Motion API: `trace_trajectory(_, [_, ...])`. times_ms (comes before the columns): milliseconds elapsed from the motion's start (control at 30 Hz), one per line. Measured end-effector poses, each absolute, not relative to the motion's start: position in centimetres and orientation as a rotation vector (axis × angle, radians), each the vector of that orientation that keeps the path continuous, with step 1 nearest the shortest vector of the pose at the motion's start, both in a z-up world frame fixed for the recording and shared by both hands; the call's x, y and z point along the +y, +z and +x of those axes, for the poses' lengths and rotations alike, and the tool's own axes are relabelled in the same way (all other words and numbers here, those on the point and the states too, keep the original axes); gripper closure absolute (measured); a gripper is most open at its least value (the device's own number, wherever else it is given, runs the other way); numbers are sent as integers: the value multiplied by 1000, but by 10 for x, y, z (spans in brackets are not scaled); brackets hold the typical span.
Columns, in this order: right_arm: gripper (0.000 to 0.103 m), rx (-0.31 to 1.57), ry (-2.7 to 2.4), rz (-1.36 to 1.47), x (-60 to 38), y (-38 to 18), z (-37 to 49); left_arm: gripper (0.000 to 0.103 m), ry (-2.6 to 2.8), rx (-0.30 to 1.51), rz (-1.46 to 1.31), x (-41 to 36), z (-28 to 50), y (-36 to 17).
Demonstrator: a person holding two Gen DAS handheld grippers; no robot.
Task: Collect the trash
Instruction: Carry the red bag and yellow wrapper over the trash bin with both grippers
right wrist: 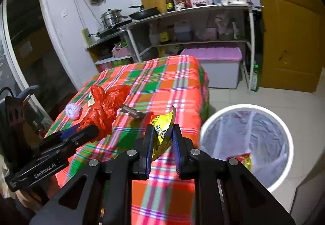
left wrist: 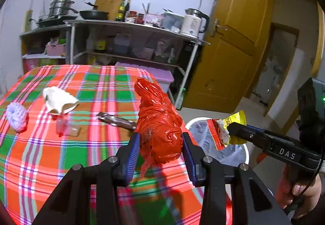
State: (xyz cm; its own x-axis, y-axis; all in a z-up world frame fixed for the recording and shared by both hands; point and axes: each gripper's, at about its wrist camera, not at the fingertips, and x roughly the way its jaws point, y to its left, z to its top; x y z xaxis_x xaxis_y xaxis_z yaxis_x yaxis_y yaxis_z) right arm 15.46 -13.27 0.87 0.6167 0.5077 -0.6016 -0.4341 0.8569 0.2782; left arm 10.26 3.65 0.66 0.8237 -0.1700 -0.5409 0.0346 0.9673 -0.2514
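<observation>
My left gripper (left wrist: 161, 143) is shut on a crumpled red plastic bag (left wrist: 158, 123) and holds it above the plaid table's right edge; it also shows in the right wrist view (right wrist: 105, 109). My right gripper (right wrist: 162, 137) is shut on a yellow snack wrapper (right wrist: 162, 129), seen in the left wrist view (left wrist: 227, 131) over the bin. A white trash bin (right wrist: 284, 127) with a clear liner stands on the floor right of the table and holds a red-yellow wrapper (right wrist: 246, 161). A brown wrapper (left wrist: 115, 120) lies on the table.
The plaid-covered table (left wrist: 61, 153) also carries a white cloth (left wrist: 59, 101), a purple knitted piece (left wrist: 16, 117) and a small clear bottle (left wrist: 67, 126). A metal kitchen shelf (left wrist: 132, 27) and a purple-lidded box (right wrist: 217, 66) stand behind. A yellow door (left wrist: 233, 42) is at right.
</observation>
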Motion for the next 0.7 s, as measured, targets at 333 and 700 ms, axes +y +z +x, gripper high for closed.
trace_trajectory(333, [84,731,474,164,-182,1,153,62,-186,624,-186,-10,118,7])
trace_trajectory(700, [84,744,401,214,-227,-11,158,62,-262,668,-139,-55,140,-3])
